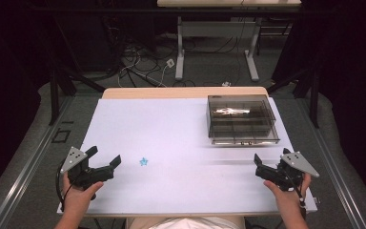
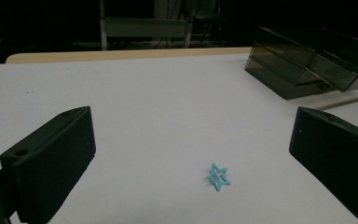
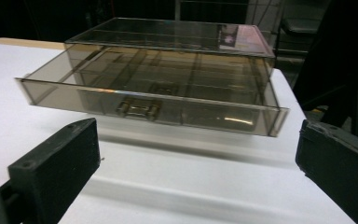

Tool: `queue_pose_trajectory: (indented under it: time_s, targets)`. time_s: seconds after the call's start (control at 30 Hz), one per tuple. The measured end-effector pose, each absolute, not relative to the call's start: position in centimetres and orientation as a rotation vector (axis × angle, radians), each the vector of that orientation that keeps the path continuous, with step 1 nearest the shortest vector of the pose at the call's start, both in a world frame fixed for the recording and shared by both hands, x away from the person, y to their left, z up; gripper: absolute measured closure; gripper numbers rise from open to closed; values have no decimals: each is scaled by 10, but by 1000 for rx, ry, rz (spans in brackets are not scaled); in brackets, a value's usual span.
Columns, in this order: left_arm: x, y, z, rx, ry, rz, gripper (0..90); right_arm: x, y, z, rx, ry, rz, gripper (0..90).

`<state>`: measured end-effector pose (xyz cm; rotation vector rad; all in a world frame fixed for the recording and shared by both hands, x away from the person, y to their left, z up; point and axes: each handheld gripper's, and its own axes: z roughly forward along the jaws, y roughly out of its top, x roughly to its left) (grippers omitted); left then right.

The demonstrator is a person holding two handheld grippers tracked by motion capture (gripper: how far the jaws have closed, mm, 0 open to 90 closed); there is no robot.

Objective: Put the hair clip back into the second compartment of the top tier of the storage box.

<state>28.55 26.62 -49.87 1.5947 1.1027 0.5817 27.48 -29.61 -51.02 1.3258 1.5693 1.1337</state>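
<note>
- Both claws are spread wide and holding nothing. The left gripper sits at the near left of the white table, the right gripper at the near right.
- The tiny blue star clip lies flat on the table just right of the left gripper, well apart from the smoky plastic drawer box at the far right.
- What could go wrong, I'd guess: the star is so thin and flat that the fat jaws could skid over it or flick it away instead of pinching it.
- The drawer is pulled out; bumping its front could shove the whole light box back.
- The left gripper view shows the star's open wire outline between its jaws. The right gripper view shows the drawer handle and dividers, which the high view blurs.
</note>
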Motion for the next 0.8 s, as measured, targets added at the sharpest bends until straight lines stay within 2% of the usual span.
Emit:
queue_pose_trajectory:
  time_s: [0.8]
  targets:
    - [284,263,-499,1607,1103,575,10,291,-219,-506,1163,1794,1237,21]
